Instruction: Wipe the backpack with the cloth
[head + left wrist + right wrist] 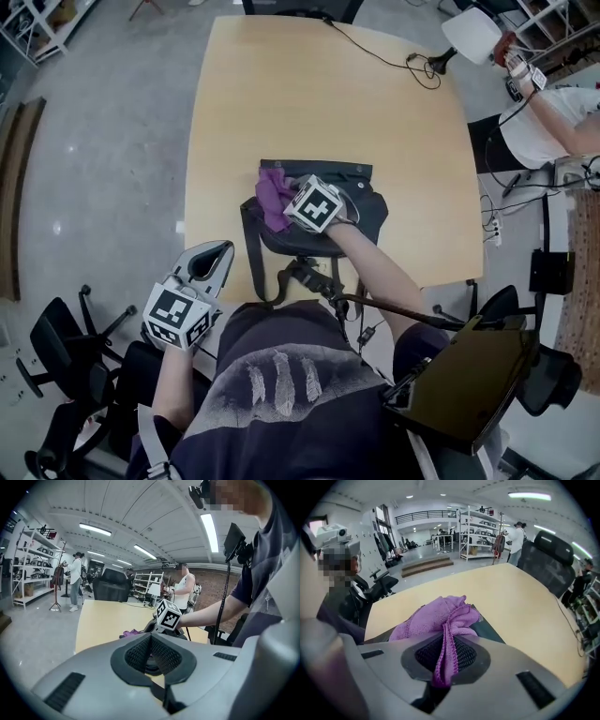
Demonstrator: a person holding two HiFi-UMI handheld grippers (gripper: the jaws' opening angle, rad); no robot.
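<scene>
My right gripper (444, 663) has its jaws shut tight on the purple cloth (436, 616), which lies on the left end of the dark backpack (361, 211). The table (319, 103) is under the backpack. My left gripper (151, 656) is near the backpack's left, jaws closed on nothing.

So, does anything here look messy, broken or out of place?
Nothing really stands out. The dark backpack lies flat on the table, its straps trailing loosely toward the near edge. The right claw is shut on the purple cloth, over the backpack. The left claw is shut and empty, beside the table's near corner.
</scene>
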